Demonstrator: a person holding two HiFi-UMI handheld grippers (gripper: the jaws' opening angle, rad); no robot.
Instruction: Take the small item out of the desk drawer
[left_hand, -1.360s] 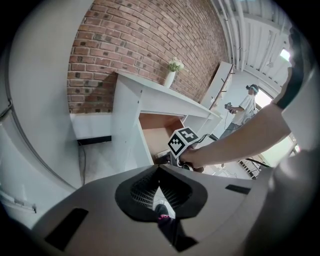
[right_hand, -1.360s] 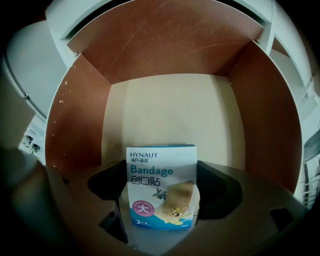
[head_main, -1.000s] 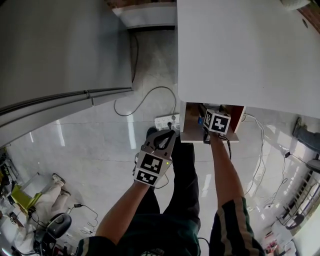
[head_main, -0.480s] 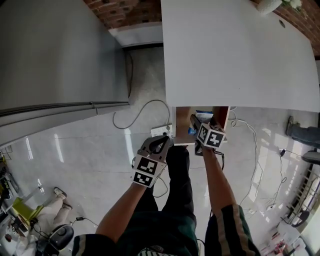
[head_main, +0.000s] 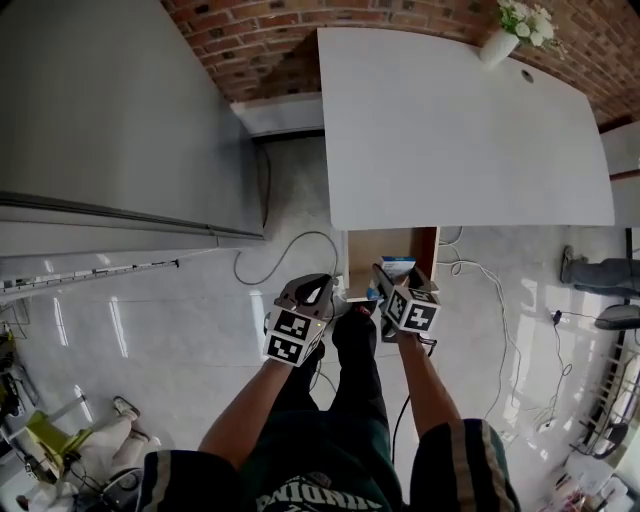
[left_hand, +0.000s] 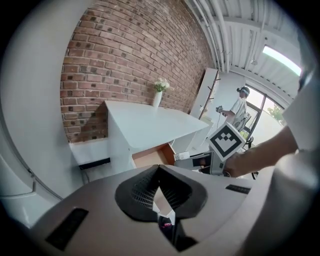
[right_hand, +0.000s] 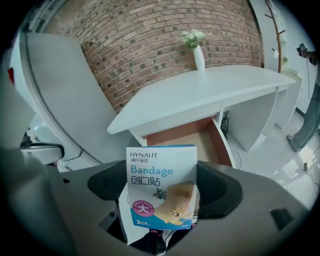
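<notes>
The bandage box (right_hand: 161, 192) stands upright between the fingers of the right gripper (right_hand: 165, 200), which are closed on its sides. It looks lifted out of the open drawer (right_hand: 223, 142) and sits near the drawer's front. Left of the drawer, the left gripper (left_hand: 159, 195) has its fingers pressed together on nothing. To finish well, grip firmly, hold the box level and draw it straight back from the drawer.
</notes>
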